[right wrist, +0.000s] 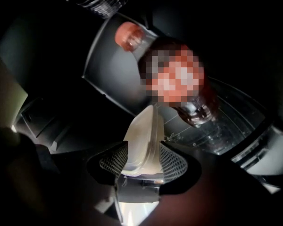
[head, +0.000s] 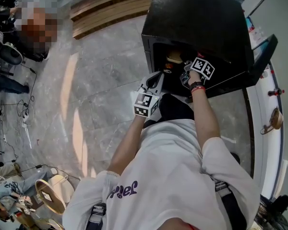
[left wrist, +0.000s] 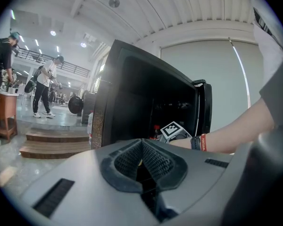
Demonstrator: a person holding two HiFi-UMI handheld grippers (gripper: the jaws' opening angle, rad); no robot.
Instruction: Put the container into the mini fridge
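Right gripper view shows the right gripper [right wrist: 142, 158] clasping a pale translucent plastic container [right wrist: 144, 133] inside the black mini fridge [head: 197, 18], long axis pointing ahead toward a red-capped bottle [right wrist: 151, 51]. The left gripper [left wrist: 142, 166] is outside, clenched and empty.

Strong, even light fills the hall, and the polished floor [head: 86, 104] throws back long pale streaks of glare on the left. The mini fridge [head: 201, 18] reads as a black block, its open mouth sunk in shadow. In the left gripper view, ceiling lights [left wrist: 53, 33] glow far off, straight lines bow toward a dark round rim, and the near left claw [left wrist: 142, 150] looks soft and out of focus. The right gripper view is very dim: only the pale container [right wrist: 144, 138] catches light from the near side, a red bottle cap [right wrist: 127, 36] glimmers, and the edges go black.
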